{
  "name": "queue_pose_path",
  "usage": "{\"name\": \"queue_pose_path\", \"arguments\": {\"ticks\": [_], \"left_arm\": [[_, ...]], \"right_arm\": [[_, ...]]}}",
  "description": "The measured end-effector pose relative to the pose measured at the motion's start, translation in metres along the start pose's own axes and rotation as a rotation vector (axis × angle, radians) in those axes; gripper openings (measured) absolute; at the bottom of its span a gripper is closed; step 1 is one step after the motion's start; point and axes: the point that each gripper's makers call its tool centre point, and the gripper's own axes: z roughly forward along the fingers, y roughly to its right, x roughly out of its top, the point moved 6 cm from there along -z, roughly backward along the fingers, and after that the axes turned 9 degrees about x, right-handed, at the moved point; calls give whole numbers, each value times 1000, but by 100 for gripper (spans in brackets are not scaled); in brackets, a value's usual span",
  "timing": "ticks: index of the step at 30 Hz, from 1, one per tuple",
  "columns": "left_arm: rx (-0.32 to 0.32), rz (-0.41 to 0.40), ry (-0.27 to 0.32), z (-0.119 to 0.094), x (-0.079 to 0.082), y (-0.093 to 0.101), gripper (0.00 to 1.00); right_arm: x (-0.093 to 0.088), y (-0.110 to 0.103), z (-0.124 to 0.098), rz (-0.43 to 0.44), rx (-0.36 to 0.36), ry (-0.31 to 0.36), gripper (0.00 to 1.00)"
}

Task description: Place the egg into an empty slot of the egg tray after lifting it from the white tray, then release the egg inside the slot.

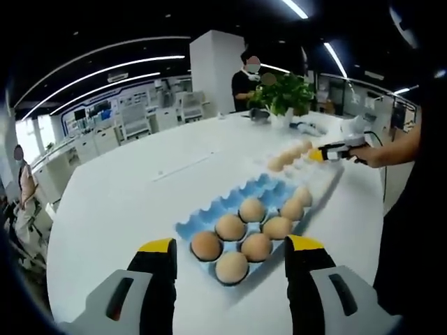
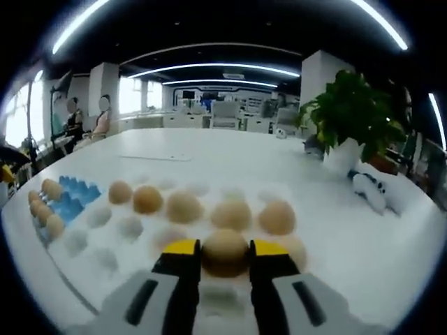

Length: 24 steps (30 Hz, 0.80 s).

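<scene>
The blue egg tray (image 1: 230, 209) on the white table (image 1: 119, 202) holds eight brown eggs at its near end, the far slots bare. Beyond it the white tray (image 2: 105, 241) carries a row of eggs. The right gripper (image 2: 224, 262) pinches one egg (image 2: 225, 255) in the white tray. The left gripper (image 1: 230, 255) hangs spread before the egg tray, gripping nothing. The white tray's hollows are blurred

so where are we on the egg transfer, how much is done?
Done: eight eggs already fill slots of the blue egg tray. In hand: the right gripper is closed around an egg that sits at the white tray. Left: lift it, carry it to an empty blue slot, release. The left gripper is open.
</scene>
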Motion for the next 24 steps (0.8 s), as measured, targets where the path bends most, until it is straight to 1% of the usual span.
{"name": "queue_pose_path", "arguments": {"ticks": [1, 8, 12, 20, 24], "left_arm": [[-2, 2, -6, 1, -1, -1, 63], [-7, 13, 8, 1, 1, -8, 63], [-8, 11, 3, 5, 0, -13, 63], [-20, 14, 8, 5, 0, -9, 63], [-19, 10, 9, 5, -1, -10, 63]], "right_arm": [[0, 0, 0, 10, -8, 8, 27], [0, 2, -3, 73, -14, 41, 26], [0, 1, -4, 71, -16, 49, 26], [2, 1, -5, 66, -7, 48, 26], [8, 0, -10, 57, -5, 68, 26]]}}
